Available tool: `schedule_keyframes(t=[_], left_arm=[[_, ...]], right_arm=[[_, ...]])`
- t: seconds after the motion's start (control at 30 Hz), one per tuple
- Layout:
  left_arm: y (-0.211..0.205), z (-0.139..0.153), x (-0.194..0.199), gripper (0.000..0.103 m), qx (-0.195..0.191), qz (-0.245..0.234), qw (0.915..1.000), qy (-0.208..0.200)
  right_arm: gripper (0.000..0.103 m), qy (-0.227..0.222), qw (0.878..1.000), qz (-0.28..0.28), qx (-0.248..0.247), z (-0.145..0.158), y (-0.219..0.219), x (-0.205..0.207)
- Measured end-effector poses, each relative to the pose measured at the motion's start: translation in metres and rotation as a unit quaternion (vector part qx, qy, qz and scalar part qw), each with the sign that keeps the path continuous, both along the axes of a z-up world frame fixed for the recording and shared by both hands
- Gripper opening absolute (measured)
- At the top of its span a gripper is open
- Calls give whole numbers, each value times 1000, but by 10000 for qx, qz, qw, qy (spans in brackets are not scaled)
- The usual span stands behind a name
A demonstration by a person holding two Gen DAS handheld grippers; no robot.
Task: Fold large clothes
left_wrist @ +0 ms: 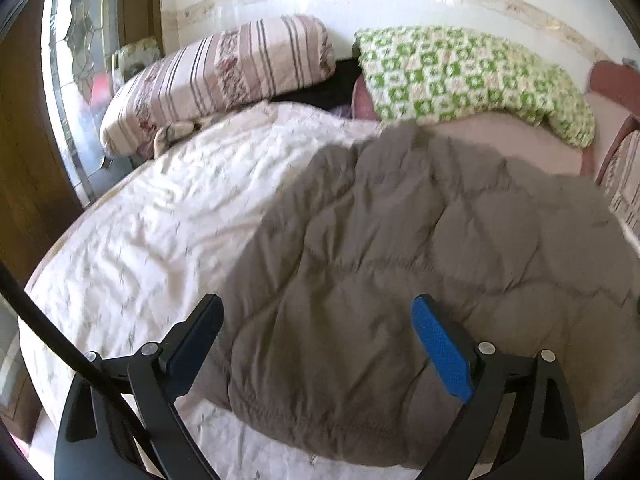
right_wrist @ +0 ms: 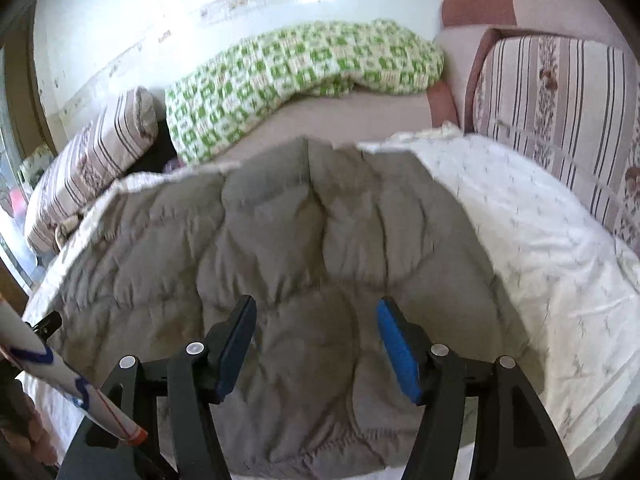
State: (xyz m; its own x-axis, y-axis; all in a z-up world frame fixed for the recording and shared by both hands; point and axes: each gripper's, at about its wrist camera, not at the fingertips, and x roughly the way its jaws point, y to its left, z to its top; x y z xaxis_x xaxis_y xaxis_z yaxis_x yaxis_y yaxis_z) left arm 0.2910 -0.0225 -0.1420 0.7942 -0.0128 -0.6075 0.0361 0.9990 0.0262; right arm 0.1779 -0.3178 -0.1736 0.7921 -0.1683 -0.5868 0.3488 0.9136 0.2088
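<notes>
A grey-brown quilted padded garment (left_wrist: 420, 264) lies spread on a white sheet on the bed; it also fills the middle of the right wrist view (right_wrist: 288, 240). My left gripper (left_wrist: 318, 308) is open and empty, held above the garment's near left edge. My right gripper (right_wrist: 316, 308) is open and empty, held above the garment's near middle. The garment's far edge shows a centre seam or opening (right_wrist: 310, 168).
The white sheet (left_wrist: 152, 216) covers the bed on both sides of the garment (right_wrist: 532, 224). A striped bolster (left_wrist: 216, 80) and a green checked blanket (left_wrist: 472, 76) lie at the back by the wall. A striped cushion (right_wrist: 560, 96) stands at the right. A glass door (left_wrist: 76, 60) is at the left.
</notes>
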Motion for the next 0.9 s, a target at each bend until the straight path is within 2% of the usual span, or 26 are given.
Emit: schedule_keyframes(t=[0.13, 0.33, 0.37, 0.43, 0.47, 0.5, 0.63, 0.77, 0.9], left_arm=[[-9, 30, 22, 95, -229, -258, 9994, 9], [-61, 48, 83, 95, 71, -837, 9954, 464], [-73, 46, 95, 95, 132, -926, 9939, 578], [-91, 38, 112, 95, 131, -1054, 9913, 783], [-99, 33, 121, 95, 123, -1106, 9899, 880], [-109, 24, 135, 95, 156, -1120, 9883, 1027], [-121, -2, 172, 96, 276, -892, 9883, 1203], [-126, -17, 202, 102, 173, -808, 9859, 1458], [-139, -27, 223, 103, 235, -789, 9850, 1519]], right_arm=[[67, -197, 9993, 134, 282, 23, -7, 17], [67, -228, 9990, 122, 370, 39, -35, 56], [67, -184, 9985, 167, 478, 36, -41, 68], [54, -77, 9979, 277, 572, 29, -45, 83], [38, 118, 9981, 314, 520, 22, -48, 98], [32, 274, 9980, 313, 482, 16, -50, 108], [32, 730, 9945, 403, 636, -15, -65, 147], [34, 1097, 9902, 402, 759, -39, -81, 179], [33, 1266, 9876, 332, 872, -55, -90, 195]])
